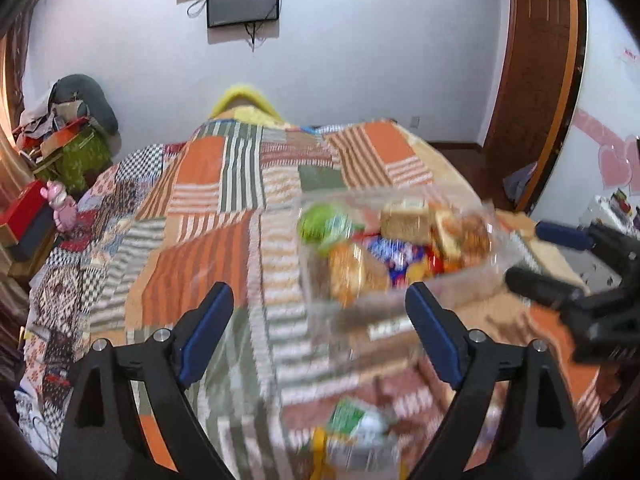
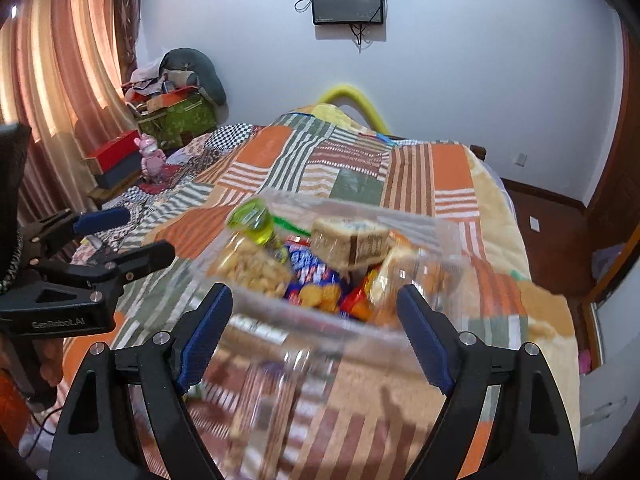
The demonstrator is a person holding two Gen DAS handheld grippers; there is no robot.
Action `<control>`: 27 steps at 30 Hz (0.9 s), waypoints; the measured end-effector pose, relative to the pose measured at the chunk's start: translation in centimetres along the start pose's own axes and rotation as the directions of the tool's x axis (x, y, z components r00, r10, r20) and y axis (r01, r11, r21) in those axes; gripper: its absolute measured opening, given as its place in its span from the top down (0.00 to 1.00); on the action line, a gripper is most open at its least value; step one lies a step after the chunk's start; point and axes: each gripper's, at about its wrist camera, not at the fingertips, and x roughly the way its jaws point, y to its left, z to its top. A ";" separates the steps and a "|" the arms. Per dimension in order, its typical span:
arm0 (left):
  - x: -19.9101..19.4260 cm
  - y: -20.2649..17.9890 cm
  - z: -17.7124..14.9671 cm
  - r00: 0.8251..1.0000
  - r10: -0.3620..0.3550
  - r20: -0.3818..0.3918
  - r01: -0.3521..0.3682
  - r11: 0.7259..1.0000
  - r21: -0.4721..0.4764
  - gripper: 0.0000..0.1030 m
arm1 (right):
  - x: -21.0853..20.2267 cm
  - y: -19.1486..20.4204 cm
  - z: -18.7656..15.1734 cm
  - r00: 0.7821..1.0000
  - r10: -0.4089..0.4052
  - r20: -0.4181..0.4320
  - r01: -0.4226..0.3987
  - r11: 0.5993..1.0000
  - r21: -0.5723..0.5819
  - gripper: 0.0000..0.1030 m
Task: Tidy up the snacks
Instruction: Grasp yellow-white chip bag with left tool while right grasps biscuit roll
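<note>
A bed covered with a patchwork quilt [image 1: 224, 216] of orange, green and striped squares fills both wrist views, which are blurred in the near part. A clear plastic container [image 2: 256, 308] sits on the quilt near the bed's right edge, packed with wrapped snacks: a green-lidded cup [image 2: 254, 218] at its far left, a bag of pale biscuits [image 2: 254, 268], a blue packet [image 2: 310, 268] printed with round crackers in the middle, and a brown boxed bar [image 2: 350, 242] lying on top.

The left tongs [image 1: 320, 304] hang above the quilt with jaws spread wide and nothing between the blue pads; the container lies just beyond them, towards their right finger. A green-and-white packet [image 1: 348, 420] lies blurred on the quilt below these tongs, near the bed's foot edge.

The right tongs [image 2: 316, 306] also stand wide apart and empty, lined up with the container's near wall, with no visible contact. Each pair of tongs shows at the edge of the other's view.

Beyond the bed, a pink toy figure [image 2: 152, 156] stands by red boxes [image 2: 114, 150], with curtains [image 2: 60, 60] at left and two dark screens [image 2: 346, 2] on the white wall.
</note>
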 end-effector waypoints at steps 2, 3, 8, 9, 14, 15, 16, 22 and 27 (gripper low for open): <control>-0.3 0.3 -1.3 1.000 -0.001 -0.026 0.001 1.000 -0.002 0.13 | -0.5 0.2 -0.9 1.000 0.004 -0.006 -0.004 1.000 0.006 0.20; -0.5 0.5 -2.3 0.999 -0.003 -0.046 0.003 1.000 -0.004 0.13 | -0.7 0.3 -1.4 1.000 0.009 -0.014 -0.008 1.000 0.012 0.20; -0.6 0.6 -5.4 0.994 -0.018 -0.107 0.017 1.000 -0.006 0.13 | -0.5 0.8 -3.6 0.998 0.014 -0.059 -0.012 0.999 0.036 0.20; -0.6 0.5 -6.2 0.992 -0.023 -0.120 0.023 1.000 -0.004 0.13 | -0.4 0.9 -4.1 0.997 0.015 -0.070 -0.012 0.999 0.041 0.20; -0.1 -0.3 -8.6 0.984 -0.061 -0.168 0.061 0.998 -0.008 0.13 | 0.7 1.5 -6.0 0.992 0.021 -0.127 -0.013 0.998 0.057 0.20; 0.1 -0.6 -9.2 0.981 -0.075 -0.180 0.074 0.997 -0.008 0.13 | 1.2 1.6 -6.3 0.990 0.024 -0.142 -0.016 0.998 0.061 0.20; 0.4 -0.8 -9.5 0.978 -0.087 -0.191 0.087 0.996 -0.010 0.13 | 1.5 1.7 -6.5 0.988 0.031 -0.154 -0.021 0.998 0.065 0.20; 1.9 -1.9 -11.4 0.964 -0.109 -0.243 0.111 0.994 -0.006 0.13 | 3.1 2.3 -7.7 0.977 0.045 -0.208 -0.031 0.997 0.071 0.21; 2.7 -2.0 -12.2 0.962 -0.113 -0.248 0.114 0.993 -0.010 0.15 | 4.8 2.6 -8.1 0.964 0.079 -0.253 -0.056 0.994 0.097 0.23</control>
